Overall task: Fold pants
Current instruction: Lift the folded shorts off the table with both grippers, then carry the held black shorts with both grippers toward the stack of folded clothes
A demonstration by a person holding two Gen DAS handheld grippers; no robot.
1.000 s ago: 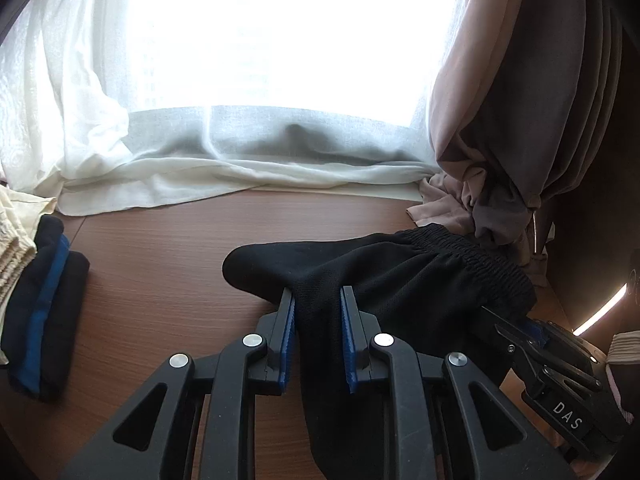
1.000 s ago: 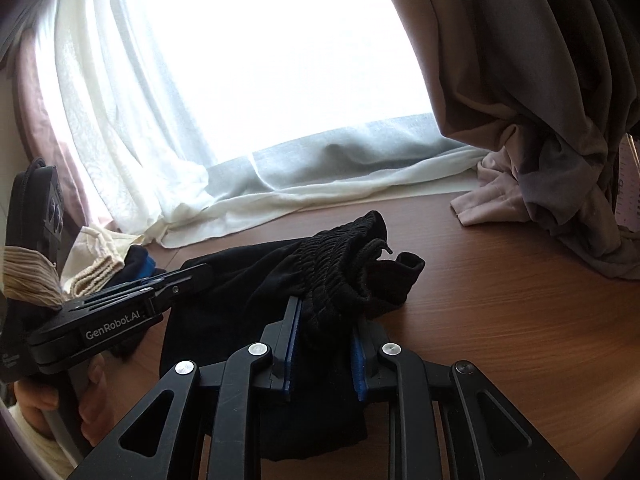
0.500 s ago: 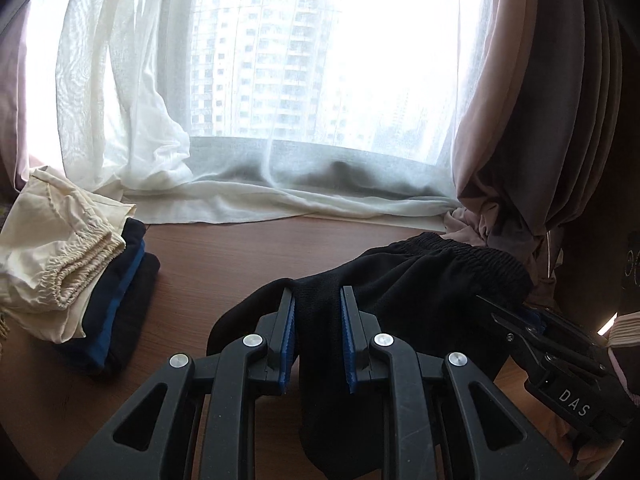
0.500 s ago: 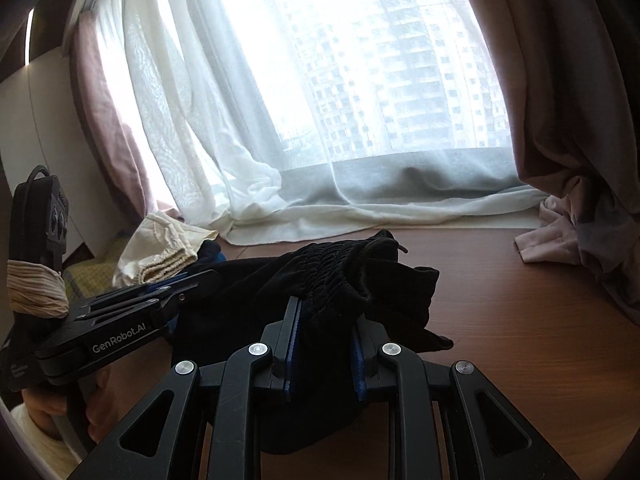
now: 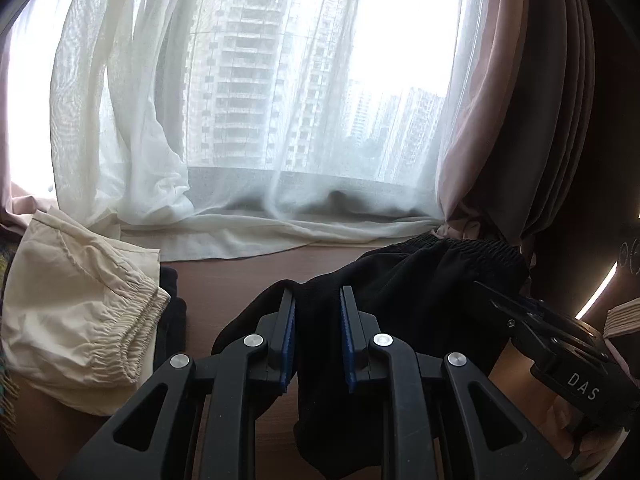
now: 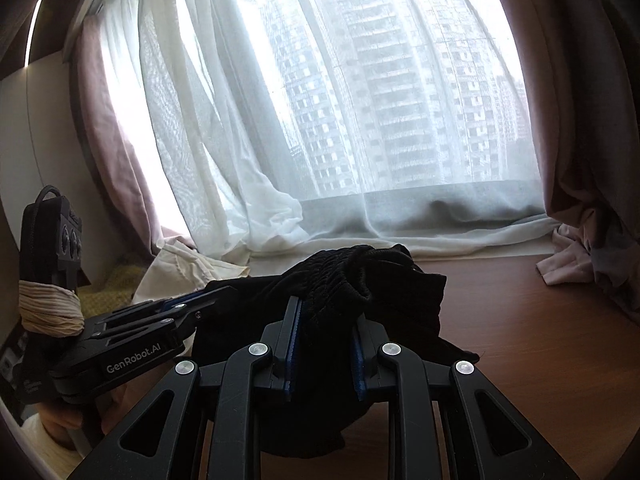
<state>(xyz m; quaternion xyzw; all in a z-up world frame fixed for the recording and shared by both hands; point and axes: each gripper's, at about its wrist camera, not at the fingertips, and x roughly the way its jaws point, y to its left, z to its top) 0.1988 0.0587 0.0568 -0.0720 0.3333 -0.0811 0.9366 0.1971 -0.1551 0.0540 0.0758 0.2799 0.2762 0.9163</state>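
The view is filled by a sheer white curtain drawn across the window, flanked by a dusky pink drape. Below it a brown wooden tabletop is seen. The black pants are held bunched above the tabletop, between the two grippers. A cream garment is laid on darker folded clothes at the left edge. The left gripper is clamped on a fold of the pants' fabric, and the right gripper is pinched on the gathered elastic waistband.
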